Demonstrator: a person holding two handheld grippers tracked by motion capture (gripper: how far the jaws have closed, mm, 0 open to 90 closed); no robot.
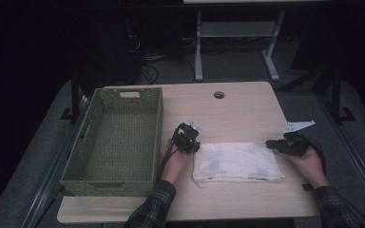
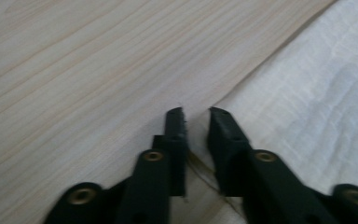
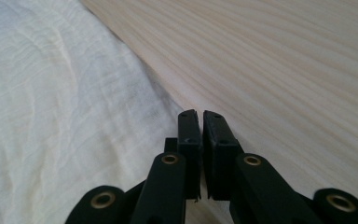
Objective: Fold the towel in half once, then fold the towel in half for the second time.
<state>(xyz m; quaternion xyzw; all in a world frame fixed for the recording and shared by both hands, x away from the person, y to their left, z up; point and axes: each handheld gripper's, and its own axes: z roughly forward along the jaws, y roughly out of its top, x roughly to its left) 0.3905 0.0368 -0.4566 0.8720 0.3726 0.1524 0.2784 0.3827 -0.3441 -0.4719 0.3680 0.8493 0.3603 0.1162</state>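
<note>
1. A light wooden table [image 1: 247, 104], with a round cable hole [image 1: 219, 95] near its far edge, is seen in a dimly lit room.
2. Grey floor [image 1: 237, 71] and a white-framed desk [image 1: 237, 33] are shown behind.

One white cloth [image 1: 236, 162]; one green woven basket [image 1: 115, 142]; one wooden bench [image 1: 247, 111]; two grippers, left [image 1: 191, 144] and right [image 1: 272, 143].

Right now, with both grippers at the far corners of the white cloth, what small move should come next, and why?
Probably lift both corners slightly. The left gripper and right gripper sit nearly closed at the edge of the cloth, which lies flat beside the green basket.
</note>
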